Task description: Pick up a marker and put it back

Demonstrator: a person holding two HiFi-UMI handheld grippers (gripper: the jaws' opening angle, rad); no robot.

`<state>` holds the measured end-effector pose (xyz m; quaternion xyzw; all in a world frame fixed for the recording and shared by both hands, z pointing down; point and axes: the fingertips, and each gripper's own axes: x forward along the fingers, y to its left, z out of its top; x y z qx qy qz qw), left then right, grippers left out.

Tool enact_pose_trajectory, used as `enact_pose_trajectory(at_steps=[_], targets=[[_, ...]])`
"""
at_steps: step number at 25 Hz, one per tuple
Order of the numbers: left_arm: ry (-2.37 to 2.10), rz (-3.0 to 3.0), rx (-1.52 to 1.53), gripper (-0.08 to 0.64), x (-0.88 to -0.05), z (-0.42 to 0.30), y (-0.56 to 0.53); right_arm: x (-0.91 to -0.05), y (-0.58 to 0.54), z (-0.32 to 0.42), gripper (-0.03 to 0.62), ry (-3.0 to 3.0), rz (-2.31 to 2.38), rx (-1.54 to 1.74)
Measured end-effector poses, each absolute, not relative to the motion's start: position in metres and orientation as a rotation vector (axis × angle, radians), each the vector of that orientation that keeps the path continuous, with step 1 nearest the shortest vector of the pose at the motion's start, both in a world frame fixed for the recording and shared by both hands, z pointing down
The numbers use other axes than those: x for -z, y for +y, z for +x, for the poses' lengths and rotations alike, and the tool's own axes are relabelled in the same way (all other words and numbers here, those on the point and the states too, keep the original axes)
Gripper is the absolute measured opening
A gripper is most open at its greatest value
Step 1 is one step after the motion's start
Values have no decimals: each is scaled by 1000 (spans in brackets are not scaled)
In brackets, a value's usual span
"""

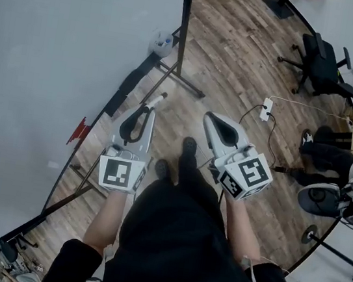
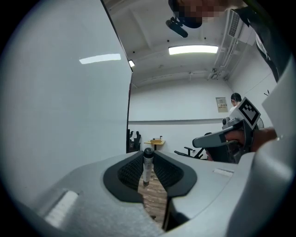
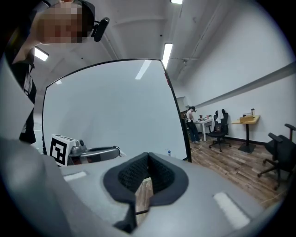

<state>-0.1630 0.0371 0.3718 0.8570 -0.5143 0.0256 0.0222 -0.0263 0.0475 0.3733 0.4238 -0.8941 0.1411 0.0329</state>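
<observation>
Left gripper view showed the left gripper (image 2: 148,162) with its jaws half closed, pinching the marker (image 2: 147,165) mid-barrel, dark end up, near the whiteboard (image 2: 60,92). Right gripper (image 3: 147,162) jaws met, empty. Marker judged light, rigid and slick, so a mid-barrel hold suited it.

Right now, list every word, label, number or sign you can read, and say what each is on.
None reads as text.
Wall notice: too blurred to read.
Marker in the left gripper: any barrel print too small to read.
Cubes on the left gripper and the right gripper: black-and-white square patterns, no letters.
</observation>
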Motion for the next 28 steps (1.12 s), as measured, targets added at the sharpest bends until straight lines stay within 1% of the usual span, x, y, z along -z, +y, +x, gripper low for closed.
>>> enact_pose_trajectory(at_steps=[12,20,28], targets=[[-1403,2664,-43,77,-381,-161,72,-378,85,-21,3,-2731,1468,-449],[-1338,2721,-48,78,-380,-151,73,-378,86,-22,3,-2698,1496,-424],[-1330,2713,-52,77,-383,-145,55,-399,65,-19,3,-2628,1502,-482]])
